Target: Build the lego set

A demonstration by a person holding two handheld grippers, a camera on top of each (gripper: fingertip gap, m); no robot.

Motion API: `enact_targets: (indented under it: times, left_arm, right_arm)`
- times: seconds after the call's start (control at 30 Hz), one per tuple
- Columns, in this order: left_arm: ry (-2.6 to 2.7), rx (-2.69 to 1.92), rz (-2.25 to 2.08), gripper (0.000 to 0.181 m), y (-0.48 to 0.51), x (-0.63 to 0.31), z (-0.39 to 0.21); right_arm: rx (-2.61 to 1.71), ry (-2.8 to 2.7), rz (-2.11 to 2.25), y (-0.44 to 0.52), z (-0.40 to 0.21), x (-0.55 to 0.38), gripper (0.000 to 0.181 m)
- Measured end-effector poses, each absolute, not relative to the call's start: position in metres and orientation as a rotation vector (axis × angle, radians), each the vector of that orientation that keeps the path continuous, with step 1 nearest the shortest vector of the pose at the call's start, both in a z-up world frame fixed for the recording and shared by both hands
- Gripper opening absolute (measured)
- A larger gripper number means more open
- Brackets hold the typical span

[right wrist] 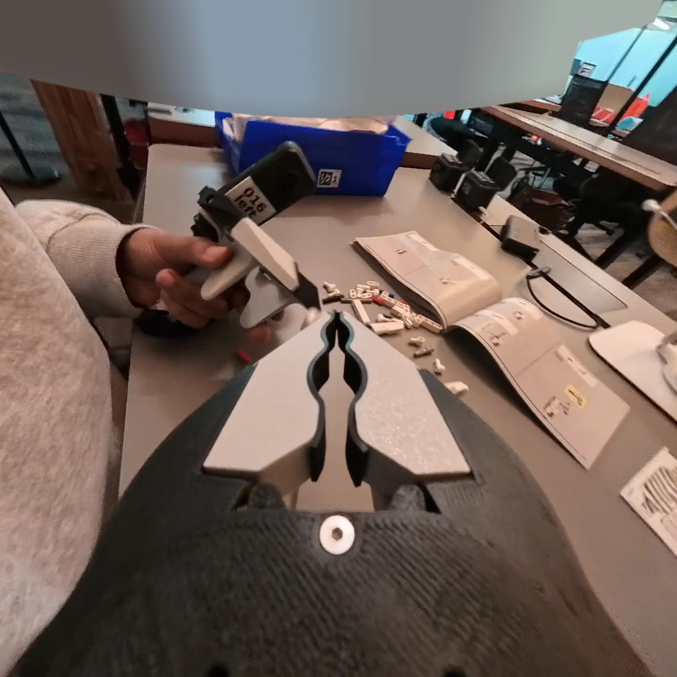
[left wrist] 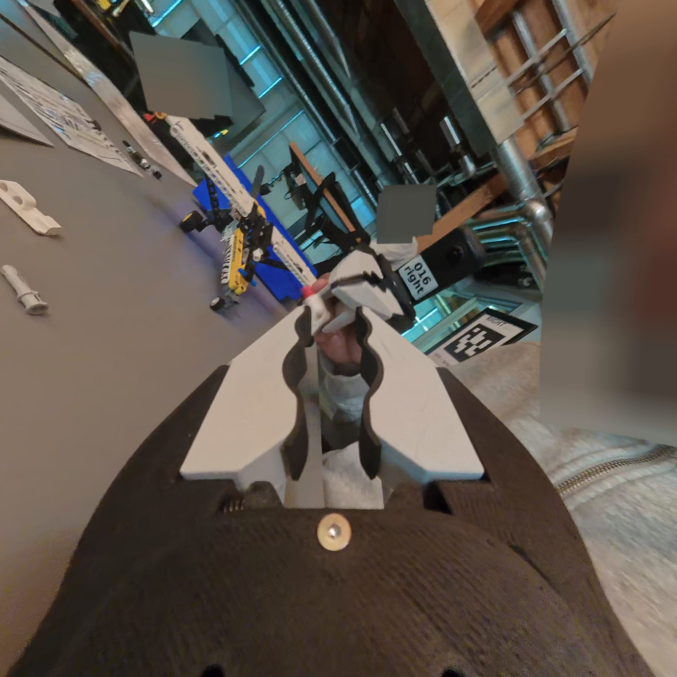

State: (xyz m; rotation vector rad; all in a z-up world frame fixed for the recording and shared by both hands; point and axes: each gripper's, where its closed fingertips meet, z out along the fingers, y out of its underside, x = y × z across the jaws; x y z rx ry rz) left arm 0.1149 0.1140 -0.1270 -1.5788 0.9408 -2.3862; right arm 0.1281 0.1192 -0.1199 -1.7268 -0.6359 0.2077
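**Between both grippers, small white piece held over grey table**

Nearest the left wrist camera, left gripper (left wrist: 331,318): jaws parted a little, tips bracketing a small white lego piece (left wrist: 317,309) with a red end; true pinch or mere contact, cannot tell. Right gripper (left wrist: 353,289) meets it from beyond, tips at the same piece. Own view of right gripper (right wrist: 336,318): jaws pressed together, nothing seen between them. Loose lego pieces (right wrist: 388,311) on the table (right wrist: 176,370), just beside the open instruction booklet (right wrist: 476,311). Farther off, partly built yellow-and-white model (left wrist: 241,234) before a blue bin (right wrist: 329,161)
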Motion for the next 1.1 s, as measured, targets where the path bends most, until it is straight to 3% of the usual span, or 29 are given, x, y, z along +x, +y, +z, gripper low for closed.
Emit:
enact_targets:
  times: [0.03,0.23,0.3,0.7,0.93,1.1]
  left_arm:
    - [0.958,-1.587,-2.359,0.024,0.113,0.117,-0.128]
    - [1.063,-1.686,-2.184,0.000,0.099,0.134,-0.142]
    - [1.078,-1.685,-2.108,0.000,0.101,0.136,-0.143]
    - [1.290,-1.793,-1.283,0.024,0.161,0.139,-0.171]
    - [1.506,-1.763,-0.930,0.033,0.200,0.178,-0.191]
    - [1.728,-1.692,-0.695,0.049,0.221,0.205,-0.215]
  right_arm:
    - [-1.724,-0.594,0.229,0.116,-0.117,0.136,0.000]
    - [-1.770,-0.523,0.152,0.099,-0.129,0.152,0.000]
    - [-1.795,-0.531,0.075,0.094,-0.135,0.159,0.000]
    - [-1.742,-0.432,0.101,0.070,-0.135,0.174,0.001]
    - [-1.674,-0.385,0.148,0.063,-0.136,0.175,0.002]
    - [-1.588,-0.308,0.144,0.056,-0.132,0.186,0.002]
